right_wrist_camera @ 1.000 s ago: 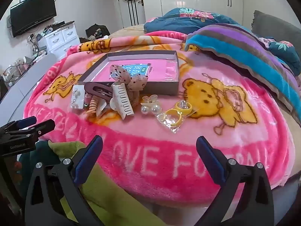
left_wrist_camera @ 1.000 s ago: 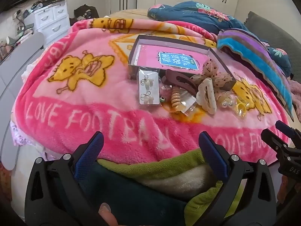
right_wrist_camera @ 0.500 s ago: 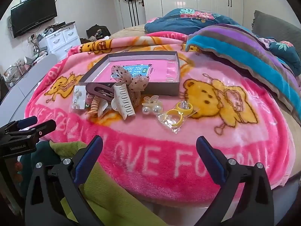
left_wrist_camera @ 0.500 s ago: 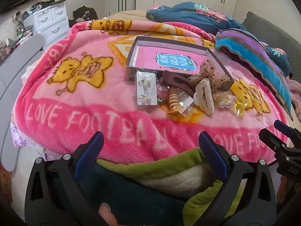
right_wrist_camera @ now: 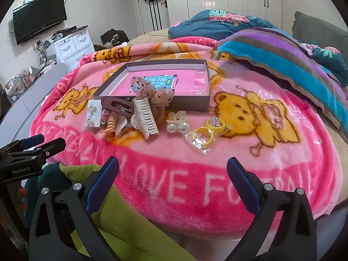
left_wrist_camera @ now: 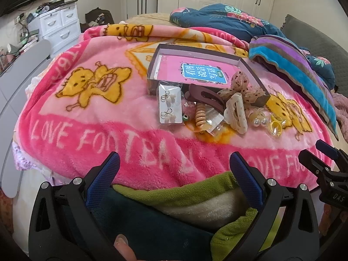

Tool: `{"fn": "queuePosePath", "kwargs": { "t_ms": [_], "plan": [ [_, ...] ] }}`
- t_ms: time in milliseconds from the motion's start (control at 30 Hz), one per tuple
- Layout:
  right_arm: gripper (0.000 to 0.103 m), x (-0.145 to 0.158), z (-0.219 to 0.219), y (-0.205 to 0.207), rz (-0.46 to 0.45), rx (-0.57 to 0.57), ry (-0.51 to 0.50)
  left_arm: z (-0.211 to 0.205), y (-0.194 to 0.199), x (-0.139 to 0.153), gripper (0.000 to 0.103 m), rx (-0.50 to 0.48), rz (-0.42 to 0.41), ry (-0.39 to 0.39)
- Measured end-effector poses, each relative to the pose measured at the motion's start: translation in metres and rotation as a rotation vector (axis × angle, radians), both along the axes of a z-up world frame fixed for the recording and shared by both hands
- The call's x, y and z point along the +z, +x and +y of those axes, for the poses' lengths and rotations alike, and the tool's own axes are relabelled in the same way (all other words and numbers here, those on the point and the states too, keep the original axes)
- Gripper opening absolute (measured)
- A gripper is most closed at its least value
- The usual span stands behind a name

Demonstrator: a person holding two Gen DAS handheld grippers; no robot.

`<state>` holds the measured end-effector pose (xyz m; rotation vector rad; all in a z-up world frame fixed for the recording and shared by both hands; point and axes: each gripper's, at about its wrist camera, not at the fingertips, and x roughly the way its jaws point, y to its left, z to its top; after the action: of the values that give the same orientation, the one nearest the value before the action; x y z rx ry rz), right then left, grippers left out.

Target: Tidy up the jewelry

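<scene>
An open shallow box (left_wrist_camera: 152,74) (right_wrist_camera: 187,103) with a pink inside lies on the pink blanket. Before it lie an earring card (left_wrist_camera: 170,104) (right_wrist_camera: 93,114), a brown hair clip (left_wrist_camera: 205,96) (right_wrist_camera: 117,106), a cream claw clip (left_wrist_camera: 236,112) (right_wrist_camera: 144,117), a dotted bow (left_wrist_camera: 241,87) (right_wrist_camera: 150,91), a coiled hair tie (left_wrist_camera: 200,116) (right_wrist_camera: 111,124), pearl pieces (left_wrist_camera: 258,119) (right_wrist_camera: 177,125) and yellow rings in a bag (left_wrist_camera: 276,125) (right_wrist_camera: 206,133). My left gripper (left_wrist_camera: 174,163) and right gripper (right_wrist_camera: 173,168) hang open near the bed's front edge, both holding nothing.
A striped blanket (right_wrist_camera: 282,50) and a dark floral quilt (right_wrist_camera: 217,24) lie at the back right. White drawers (right_wrist_camera: 71,45) and a wall screen (right_wrist_camera: 39,22) stand to the left. A green and dark sleeve (left_wrist_camera: 174,206) lies under my left gripper.
Both grippers have moved slightly forward toward the jewelry; the objects on the blanket have not moved.
</scene>
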<state>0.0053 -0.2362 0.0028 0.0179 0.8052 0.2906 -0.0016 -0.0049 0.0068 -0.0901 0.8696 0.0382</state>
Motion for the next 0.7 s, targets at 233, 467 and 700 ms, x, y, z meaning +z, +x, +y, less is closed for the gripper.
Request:
{"fn": "queuePosePath", "kwargs": {
  "t_ms": [233,467,700],
  "plan": [
    [0.099,0.0011,0.0002,0.0010,-0.003,0.000,0.003,0.0006,0.0003,0.0018,0.095,0.003,0.000,0.008],
    [0.099,0.0019,0.0006,0.0007,-0.001,0.002,0.003,0.0015,0.0001,0.0043,0.095,0.003,-0.002,0.009],
    [0.099,0.0025,0.0015,0.0014,-0.003,0.004,0.005,0.0020,-0.0004,0.0048,0.095,0.002,-0.004,0.008]
  ]
}}
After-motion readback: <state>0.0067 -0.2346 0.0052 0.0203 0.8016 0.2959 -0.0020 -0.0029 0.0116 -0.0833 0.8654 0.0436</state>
